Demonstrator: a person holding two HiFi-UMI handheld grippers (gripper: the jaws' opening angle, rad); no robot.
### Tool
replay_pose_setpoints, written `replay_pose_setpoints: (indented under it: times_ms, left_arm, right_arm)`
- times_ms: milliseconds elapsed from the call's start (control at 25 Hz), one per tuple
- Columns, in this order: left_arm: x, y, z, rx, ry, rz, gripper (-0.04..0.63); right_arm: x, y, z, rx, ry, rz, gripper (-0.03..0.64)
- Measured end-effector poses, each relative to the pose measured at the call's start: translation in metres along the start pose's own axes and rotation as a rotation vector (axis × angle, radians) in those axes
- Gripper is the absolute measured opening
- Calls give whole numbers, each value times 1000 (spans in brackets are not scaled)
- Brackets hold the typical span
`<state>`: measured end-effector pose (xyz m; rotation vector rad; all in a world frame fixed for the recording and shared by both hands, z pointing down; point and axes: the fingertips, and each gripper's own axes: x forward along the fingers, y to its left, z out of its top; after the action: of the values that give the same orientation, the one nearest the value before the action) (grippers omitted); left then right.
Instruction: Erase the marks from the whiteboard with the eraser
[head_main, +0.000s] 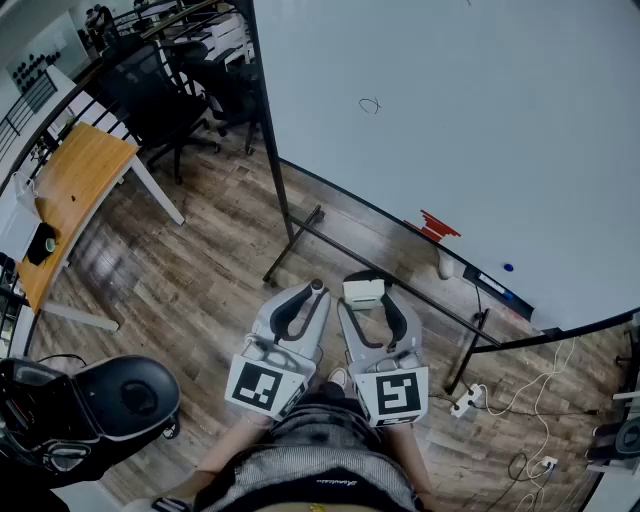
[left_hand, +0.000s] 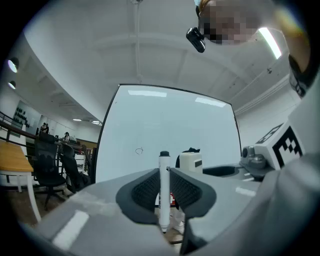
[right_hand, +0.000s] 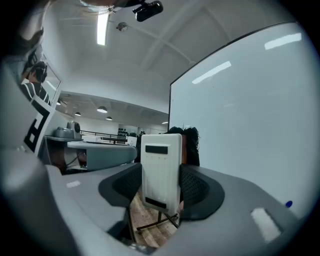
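A large whiteboard (head_main: 470, 130) on a black stand fills the upper right of the head view. On it is one small dark scribble (head_main: 370, 105), the same mark (left_hand: 139, 150) showing in the left gripper view. My left gripper (head_main: 312, 292) is shut on a white marker (left_hand: 164, 190) with a black cap, held upright. My right gripper (head_main: 366, 292) is shut on a white eraser (right_hand: 161, 172), a flat block with a dark pad behind it. Both grippers hang low over the floor, well short of the board.
The board's tray holds a red object (head_main: 434, 226), a white bottle (head_main: 446, 264) and a blue dot (head_main: 507, 268). A wooden desk (head_main: 70, 195) and black office chairs (head_main: 160, 100) stand left. Cables and a power strip (head_main: 466, 400) lie on the wood floor at right.
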<state>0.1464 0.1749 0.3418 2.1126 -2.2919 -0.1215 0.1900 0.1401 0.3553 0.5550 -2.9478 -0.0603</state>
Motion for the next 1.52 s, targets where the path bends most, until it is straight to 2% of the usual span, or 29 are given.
replay_pose_setpoints:
  times_ms: [440, 760, 1120, 1400, 1520]
  left_arm:
    - [2, -19, -5, 12, -5, 22, 71]
    - [-1, -23, -15, -12, 14, 42, 71]
    - [30, 26, -18, -66, 2, 50, 71]
    - [90, 93, -7, -35, -20, -31, 71]
    - [118, 118, -3, -55, -17, -61, 71]
  right_arm:
    - [-11, -11, -5, 23, -29, 26, 242]
    - [-10, -15, -10, 39, -43, 41, 242]
    - [39, -25, -7, 35, -37, 19, 242]
    - [116, -50, 8, 29, -39, -62, 242]
    - [152, -61, 16, 27, -47, -89, 242]
